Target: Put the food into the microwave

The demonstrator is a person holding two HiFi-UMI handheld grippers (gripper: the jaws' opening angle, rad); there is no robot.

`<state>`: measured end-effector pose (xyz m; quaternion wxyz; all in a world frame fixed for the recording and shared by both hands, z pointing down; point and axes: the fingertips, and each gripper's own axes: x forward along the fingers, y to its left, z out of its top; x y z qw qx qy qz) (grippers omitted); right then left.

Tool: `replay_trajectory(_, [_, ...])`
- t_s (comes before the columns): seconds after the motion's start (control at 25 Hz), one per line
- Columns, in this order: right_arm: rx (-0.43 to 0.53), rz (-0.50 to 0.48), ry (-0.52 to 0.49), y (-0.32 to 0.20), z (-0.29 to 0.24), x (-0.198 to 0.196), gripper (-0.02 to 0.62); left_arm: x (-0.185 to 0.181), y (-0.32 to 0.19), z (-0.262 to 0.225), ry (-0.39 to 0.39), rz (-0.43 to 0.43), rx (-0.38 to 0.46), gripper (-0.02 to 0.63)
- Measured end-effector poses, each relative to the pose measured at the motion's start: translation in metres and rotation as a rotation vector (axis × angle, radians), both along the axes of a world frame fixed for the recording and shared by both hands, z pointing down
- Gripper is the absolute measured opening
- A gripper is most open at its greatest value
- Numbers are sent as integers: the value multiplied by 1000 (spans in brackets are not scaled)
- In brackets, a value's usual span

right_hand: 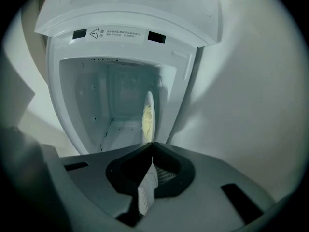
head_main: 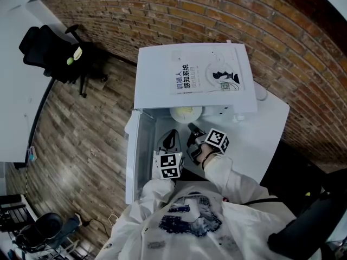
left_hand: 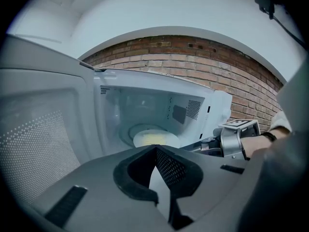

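A white microwave (head_main: 195, 75) stands on a white table (head_main: 265, 129), its door (head_main: 140, 145) swung open to the left. Inside, a white plate of pale yellow food (head_main: 186, 113) rests on the turntable (left_hand: 133, 129). My right gripper (head_main: 191, 126) is turned on its side at the cavity mouth and shut on the near rim of the plate (right_hand: 147, 117), which shows edge-on in line with its jaws (right_hand: 152, 144). My left gripper (head_main: 173, 132) hangs shut and empty just outside the opening, left of the right gripper (left_hand: 236, 137). Its closed tips (left_hand: 155, 148) point at the plate (left_hand: 149, 138).
The open door (left_hand: 38, 134) stands close on the left gripper's left. A brick wall (head_main: 227, 15) runs behind the microwave. On the wooden floor (head_main: 81, 145) to the left stand a black office chair (head_main: 51, 50) and a white desk (head_main: 16, 91).
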<state>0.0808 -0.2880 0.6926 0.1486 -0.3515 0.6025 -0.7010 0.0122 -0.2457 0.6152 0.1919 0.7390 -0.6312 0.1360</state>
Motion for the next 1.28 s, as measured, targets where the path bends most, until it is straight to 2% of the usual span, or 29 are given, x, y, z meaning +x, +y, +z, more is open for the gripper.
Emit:
replay_trajectory(0.92, [17, 36, -3, -51, 0, -10, 17, -2, -22, 6, 0, 33, -24, 9])
replay_trajectory(1.28, [15, 40, 6, -52, 0, -10, 17, -2, -21, 3, -2, 43, -18, 8])
